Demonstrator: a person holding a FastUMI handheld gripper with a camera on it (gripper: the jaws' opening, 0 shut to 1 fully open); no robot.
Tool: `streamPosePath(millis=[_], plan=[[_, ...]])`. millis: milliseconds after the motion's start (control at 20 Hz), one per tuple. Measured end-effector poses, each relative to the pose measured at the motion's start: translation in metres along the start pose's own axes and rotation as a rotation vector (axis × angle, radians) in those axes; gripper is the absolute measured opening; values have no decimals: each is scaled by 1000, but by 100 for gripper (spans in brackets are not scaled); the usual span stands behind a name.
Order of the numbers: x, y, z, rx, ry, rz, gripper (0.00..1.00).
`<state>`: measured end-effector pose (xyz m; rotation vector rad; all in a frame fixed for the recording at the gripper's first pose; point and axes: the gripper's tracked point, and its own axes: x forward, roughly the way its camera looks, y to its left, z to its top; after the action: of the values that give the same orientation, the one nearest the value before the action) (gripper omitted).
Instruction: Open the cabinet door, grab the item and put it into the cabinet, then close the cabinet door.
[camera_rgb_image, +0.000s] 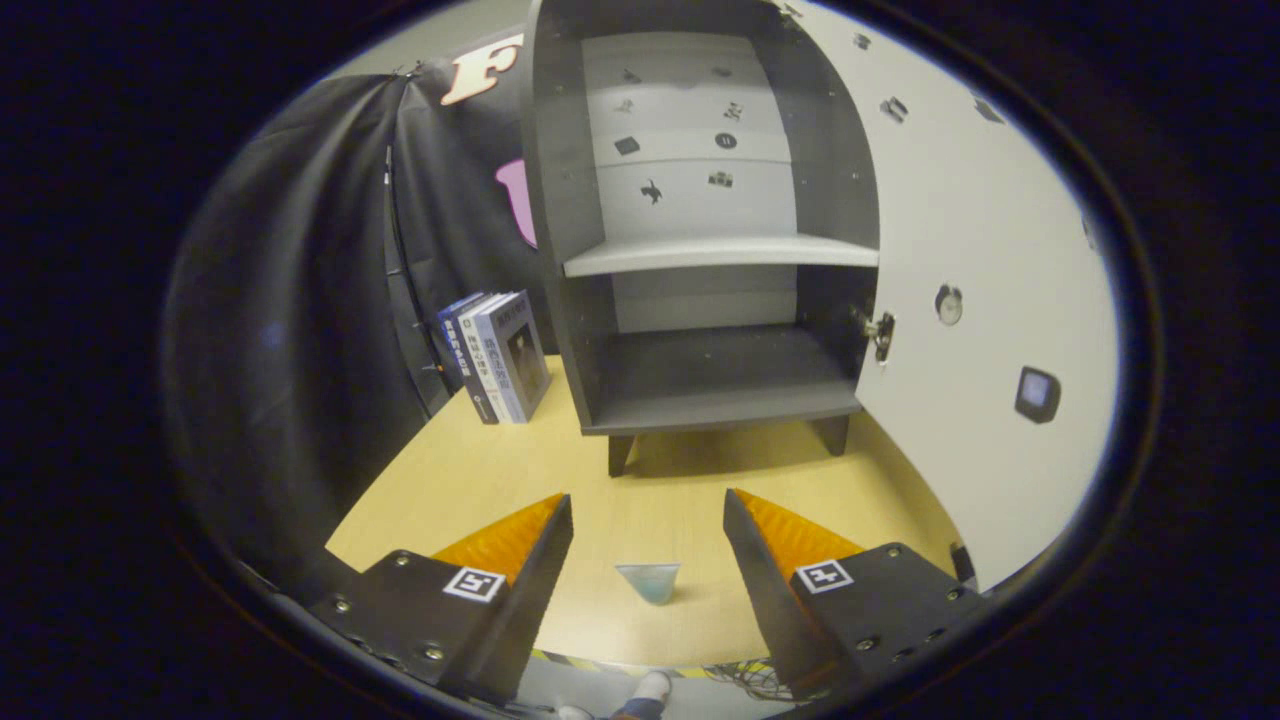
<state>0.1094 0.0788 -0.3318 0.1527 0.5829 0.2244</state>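
Pale yellow wood makes the table (480, 480), and on its far left, against the black booth cloth, a few books (497, 357) stand upright and lean slightly, just beside the cabinet's left wall. The cabinet (560, 200) is dark grey, raised on short legs, and stands open: one light shelf (720, 253) crosses it midway, with the lower compartment and the upper one both showing bare boards. Small dark stickers dot its pale back panel. The gripper (648, 520) is held above the near part of the table, its two fingers wide apart and touching nothing. Between them, low on the table near its front edge, sits the item (649, 581), a small bluish-grey thing, perhaps a little cup, though it is too small to tell. To the right the white cabinet door (980, 300) is swung fully open, hinged at the cabinet's right wall.
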Motion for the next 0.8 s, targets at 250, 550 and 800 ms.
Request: streamPosePath(millis=[250, 550, 800], plan=[[48, -11, -60, 29, 121, -26, 91], [75, -12, -106, 5, 197, -61, 89], [78, -15, -105, -10, 191, -81, 58]])
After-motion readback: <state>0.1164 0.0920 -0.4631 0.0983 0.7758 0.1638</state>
